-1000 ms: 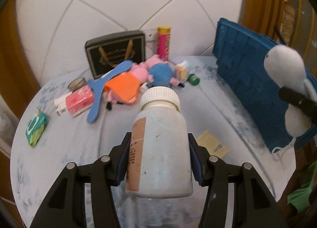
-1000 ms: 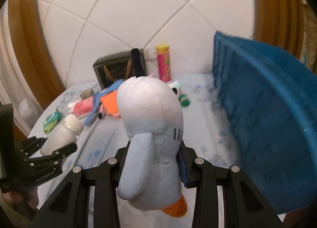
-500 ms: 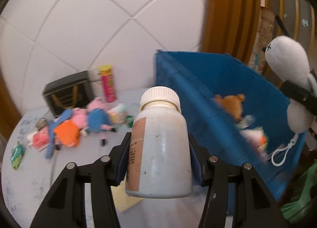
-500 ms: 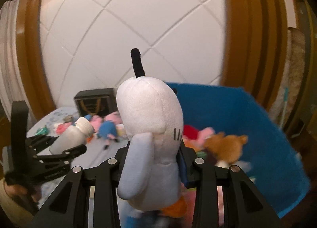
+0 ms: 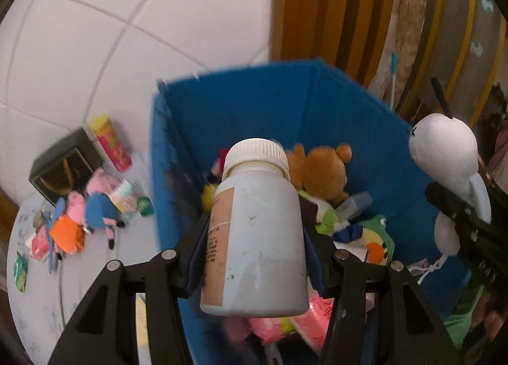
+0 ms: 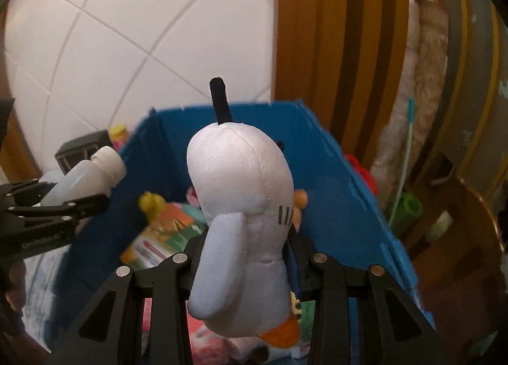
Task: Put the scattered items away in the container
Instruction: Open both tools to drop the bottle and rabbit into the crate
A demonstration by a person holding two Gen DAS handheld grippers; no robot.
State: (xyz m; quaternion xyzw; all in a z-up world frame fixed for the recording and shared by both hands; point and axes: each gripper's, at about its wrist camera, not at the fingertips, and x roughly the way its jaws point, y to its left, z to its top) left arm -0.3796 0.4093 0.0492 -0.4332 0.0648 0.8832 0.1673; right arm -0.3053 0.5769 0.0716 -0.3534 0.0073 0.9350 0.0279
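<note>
My left gripper (image 5: 254, 238) is shut on a white pill bottle (image 5: 254, 225) with a tan label, held above the open blue bin (image 5: 254, 101). My right gripper (image 6: 243, 247) is shut on a white plush bird (image 6: 241, 206) with an orange foot, also held over the bin (image 6: 320, 155). The bird shows at the right of the left wrist view (image 5: 444, 155), and the bottle at the left of the right wrist view (image 6: 85, 177). The bin holds a brown teddy bear (image 5: 324, 171), a green frog plush (image 5: 374, 238) and several packets.
On the round table (image 5: 38, 301) left of the bin lie pig plush toys (image 5: 89, 206), a pink tube can (image 5: 109, 142), a black box (image 5: 63, 168) and a green packet (image 5: 20, 271). A wooden door frame (image 5: 317, 9) and clutter stand behind the bin.
Both grippers have swung right and lifted from over the table to over the bin, carrying the bottle and the plush bird. The bin's inside has come into view.
</note>
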